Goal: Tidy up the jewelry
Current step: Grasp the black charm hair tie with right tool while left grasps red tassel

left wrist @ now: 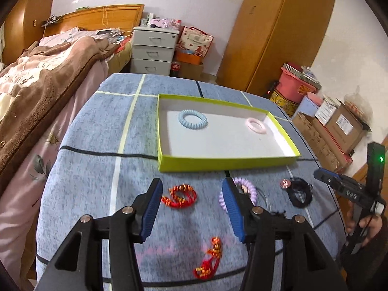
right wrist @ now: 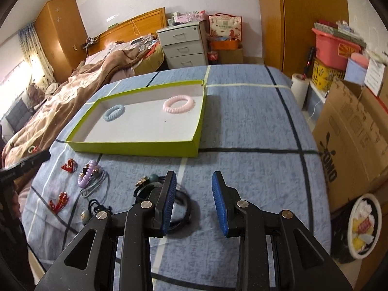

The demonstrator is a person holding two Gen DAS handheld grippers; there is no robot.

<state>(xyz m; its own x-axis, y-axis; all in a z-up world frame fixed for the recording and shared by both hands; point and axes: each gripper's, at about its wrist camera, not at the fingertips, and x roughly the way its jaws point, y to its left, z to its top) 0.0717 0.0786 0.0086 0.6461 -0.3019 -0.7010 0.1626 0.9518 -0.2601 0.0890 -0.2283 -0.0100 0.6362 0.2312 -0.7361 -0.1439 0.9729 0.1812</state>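
Observation:
A green-rimmed box (left wrist: 225, 163) (right wrist: 135, 148) lies on the blue cloth with a blue coil ring (left wrist: 192, 119) (right wrist: 114, 112) and a pink coil ring (left wrist: 256, 126) (right wrist: 179, 105) inside. My left gripper (left wrist: 191, 195) is open and empty, hovering above a red braided bracelet (left wrist: 180, 196) (right wrist: 68, 165). A purple coil ring (left wrist: 245, 189) (right wrist: 86, 176) lies by its right finger. A second red bracelet (left wrist: 210, 262) (right wrist: 59, 201) lies nearer. My right gripper (right wrist: 194, 186) is open and empty over bare cloth, right of black cord bracelets (left wrist: 299, 192) (right wrist: 179, 208).
A bed (left wrist: 41, 77) with a brown blanket runs along the left of the table. White drawers (left wrist: 152, 48) and a wooden wardrobe (left wrist: 278, 31) stand behind. Cardboard boxes (right wrist: 351, 135) and a bowl (right wrist: 363, 225) sit to the right.

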